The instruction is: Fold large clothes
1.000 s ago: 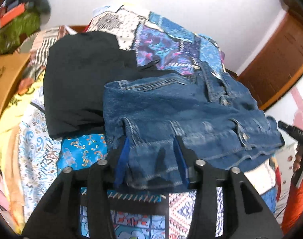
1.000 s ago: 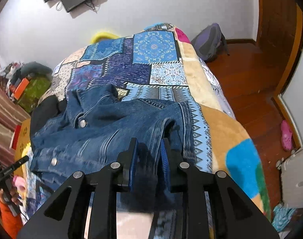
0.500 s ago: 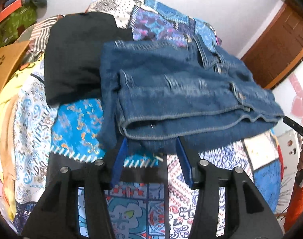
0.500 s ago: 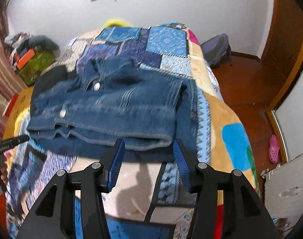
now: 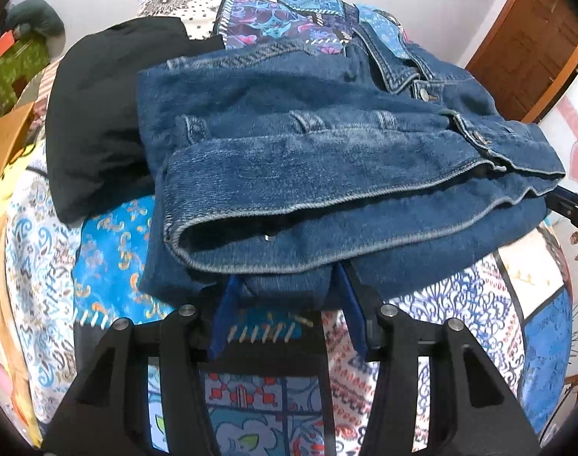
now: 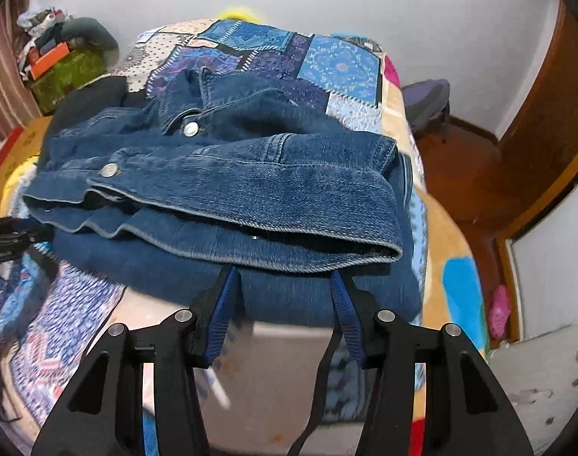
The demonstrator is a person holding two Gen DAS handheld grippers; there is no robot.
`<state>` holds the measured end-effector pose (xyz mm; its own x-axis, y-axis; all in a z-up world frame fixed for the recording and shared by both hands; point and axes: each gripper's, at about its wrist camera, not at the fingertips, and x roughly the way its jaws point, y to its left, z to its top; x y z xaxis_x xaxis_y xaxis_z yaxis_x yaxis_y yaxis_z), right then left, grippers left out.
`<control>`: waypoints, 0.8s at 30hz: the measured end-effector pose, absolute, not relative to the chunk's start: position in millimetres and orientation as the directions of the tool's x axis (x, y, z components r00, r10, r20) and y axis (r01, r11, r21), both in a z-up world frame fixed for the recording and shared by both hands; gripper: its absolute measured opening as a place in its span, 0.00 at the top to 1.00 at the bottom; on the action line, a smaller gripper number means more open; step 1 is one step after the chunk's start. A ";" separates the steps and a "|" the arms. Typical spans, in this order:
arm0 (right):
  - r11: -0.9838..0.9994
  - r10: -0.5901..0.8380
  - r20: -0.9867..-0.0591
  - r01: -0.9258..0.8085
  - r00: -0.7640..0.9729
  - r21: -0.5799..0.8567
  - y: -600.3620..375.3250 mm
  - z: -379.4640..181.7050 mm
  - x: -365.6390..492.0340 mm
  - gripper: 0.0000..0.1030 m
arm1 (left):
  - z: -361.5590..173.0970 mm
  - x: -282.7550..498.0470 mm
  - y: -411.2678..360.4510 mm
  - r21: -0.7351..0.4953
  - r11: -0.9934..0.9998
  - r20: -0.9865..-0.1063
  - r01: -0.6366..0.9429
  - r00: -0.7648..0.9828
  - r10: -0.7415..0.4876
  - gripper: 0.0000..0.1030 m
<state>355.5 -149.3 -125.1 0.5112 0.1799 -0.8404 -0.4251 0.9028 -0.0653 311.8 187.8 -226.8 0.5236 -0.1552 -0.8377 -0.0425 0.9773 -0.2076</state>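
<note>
Both wrist views, denim jacket (image 5: 327, 174) lying folded on the patchwork bedspread (image 5: 110, 250), its near edge at the fingertips of both tools; left gripper (image 5: 285, 304) stands about half open, its blue pads either side of the lower denim layer with visible gaps, gripping nothing; right gripper (image 6: 285, 296) likewise about half open, its jaws having just been opening, the denim edge between the tips but not pinched.

Risks, as judged from this layout: the top fold is a loose roll with an open mouth along the near edge, so any drag from a pad as it leaves could pull the lower layer out and spring the fold; heavy denim tends to relax, so the upper flap may slide toward the bed's edge; the jacket overlaps a black garment (image 5: 95, 121) on its far left side, which leaves that side raised and the stack uneven.

Appearance of the jacket: mid-blue washed denim, folded into a wide rectangle of several layers; collar and metal buttons (image 6: 190, 128) face up toward the far side; the hem seam runs along the near edge; the right end forms a rounded cuff-like fold (image 6: 384, 235); the surface is fairly smooth.
</note>
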 end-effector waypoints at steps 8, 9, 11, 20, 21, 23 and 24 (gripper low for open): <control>0.882 0.156 -0.857 -0.459 0.491 -0.103 -128.3 -132.9 412.8 0.55 | -211.7 370.8 203.5 -0.106 0.994 -0.826 -0.038 0.560 -0.066 0.52; 0.886 0.156 -0.860 -0.454 0.486 -0.096 -127.0 -133.8 419.9 0.54 | -212.0 379.1 205.2 -0.098 0.994 -0.829 -0.042 0.556 -0.058 0.52; 0.894 0.173 -0.862 -0.442 0.477 -0.065 -124.9 -133.4 441.6 0.54 | -209.2 404.8 209.7 -0.093 0.995 -0.830 -0.037 0.556 -0.057 0.52; 0.957 0.206 -0.761 -0.291 0.615 0.024 -122.1 -99.4 473.0 0.53 | -170.8 436.4 219.5 -0.105 0.988 -0.763 -0.113 0.647 -0.007 0.52; 0.956 0.207 -0.757 -0.293 0.620 0.021 -121.1 -98.1 472.8 0.53 | -167.5 436.3 222.1 -0.109 0.985 -0.752 -0.131 0.659 0.005 0.52; 0.950 0.208 -0.746 -0.311 0.633 0.001 -116.7 -94.0 463.8 0.53 | -158.1 430.2 227.0 -0.098 0.980 -0.717 -0.176 0.695 0.053 0.52; 0.943 0.216 -0.743 -0.334 0.634 -0.011 -112.8 -92.3 455.6 0.53 | -154.1 427.7 228.5 -0.097 0.977 -0.708 -0.188 0.704 0.065 0.52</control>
<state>455.6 -112.8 -92.3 0.6339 0.2156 -0.7427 -0.3336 0.9426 -0.0111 427.7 228.5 -154.1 0.7035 0.0648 -0.7077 -0.1876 0.9775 -0.0969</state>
